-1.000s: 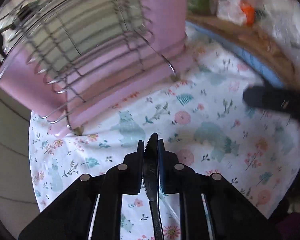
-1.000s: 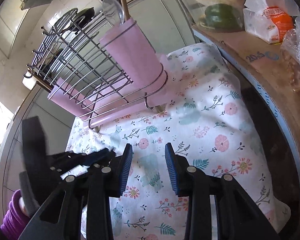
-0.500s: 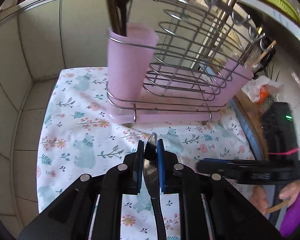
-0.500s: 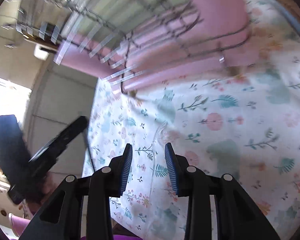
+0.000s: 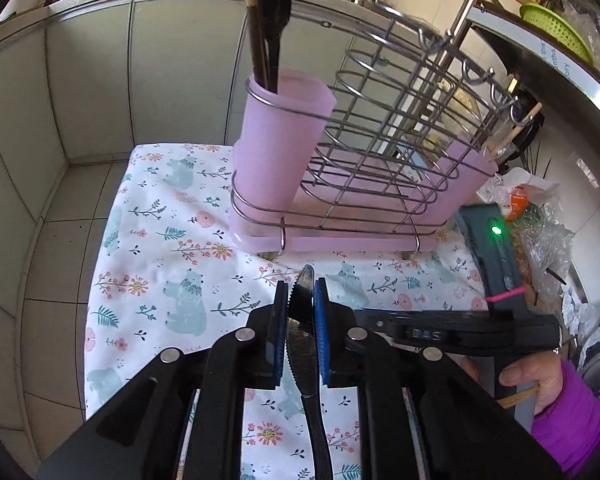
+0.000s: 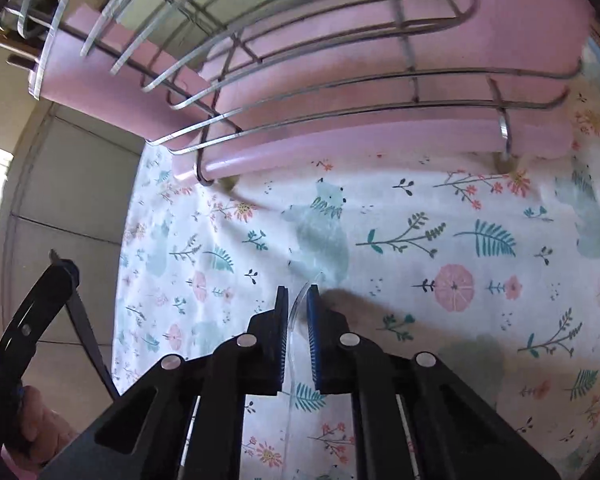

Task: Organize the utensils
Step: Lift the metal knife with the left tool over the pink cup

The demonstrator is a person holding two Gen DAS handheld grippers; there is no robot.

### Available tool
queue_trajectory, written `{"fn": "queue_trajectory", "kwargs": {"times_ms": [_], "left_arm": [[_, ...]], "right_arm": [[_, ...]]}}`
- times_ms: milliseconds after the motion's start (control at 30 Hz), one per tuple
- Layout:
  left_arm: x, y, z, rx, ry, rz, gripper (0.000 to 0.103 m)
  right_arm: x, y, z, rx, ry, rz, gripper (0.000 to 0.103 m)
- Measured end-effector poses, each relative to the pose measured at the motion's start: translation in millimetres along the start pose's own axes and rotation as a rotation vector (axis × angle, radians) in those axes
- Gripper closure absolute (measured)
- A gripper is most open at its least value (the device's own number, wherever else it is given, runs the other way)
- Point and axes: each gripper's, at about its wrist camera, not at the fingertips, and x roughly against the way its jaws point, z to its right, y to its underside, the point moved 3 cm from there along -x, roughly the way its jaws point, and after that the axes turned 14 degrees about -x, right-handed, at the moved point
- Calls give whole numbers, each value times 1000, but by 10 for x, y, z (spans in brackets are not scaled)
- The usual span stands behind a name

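Observation:
My left gripper (image 5: 301, 292) is shut on a black serrated knife (image 5: 305, 344), blade pointing forward, held above the floral cloth (image 5: 172, 264). Ahead stands a wire rack (image 5: 400, 152) with a pink cup (image 5: 280, 148) that holds dark utensils (image 5: 268, 28). My right gripper (image 6: 298, 300) is shut on a clear plastic utensil (image 6: 296, 312), low over the cloth (image 6: 420, 240) in front of the rack's pink base (image 6: 340, 140). The right gripper also shows in the left wrist view (image 5: 452, 332).
A second pink cup (image 5: 468, 176) sits at the rack's far end. Tiled walls (image 5: 40, 120) close the left and back. A shelf edge with bags and a green basket (image 5: 556, 28) lies to the right. The left gripper shows at the left of the right wrist view (image 6: 40, 304).
My right gripper dropped to the cloth and closed on the clear plastic utensil. My left gripper swung round with the knife and now faces the pink cup end of the rack.

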Motion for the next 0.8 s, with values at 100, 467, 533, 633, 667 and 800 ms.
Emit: {"fn": "queue_trajectory", "kwargs": {"times_ms": [100,467,533,633,667,800], "left_arm": [[79,-27,-19,14,1,34,90],[616,-374,116,18,-20,246,90],[729,-436,147,12,-29,290,90],[853,-544,173,0,-52,342,90],[891,-582,173,0,-54,360,90],[1080,-805,148,8,-93,466,90]], "right_arm": [[242,50,37,-14,-83,63,97],[1671,199,75,54,-224,508,100],[1971,188,84,68,-245,596,100],[2426,176,69,93,-265,750,100],[2576,161,52,105,-263,806,100],[3007,98,-33,152,-295,978,100]]}}
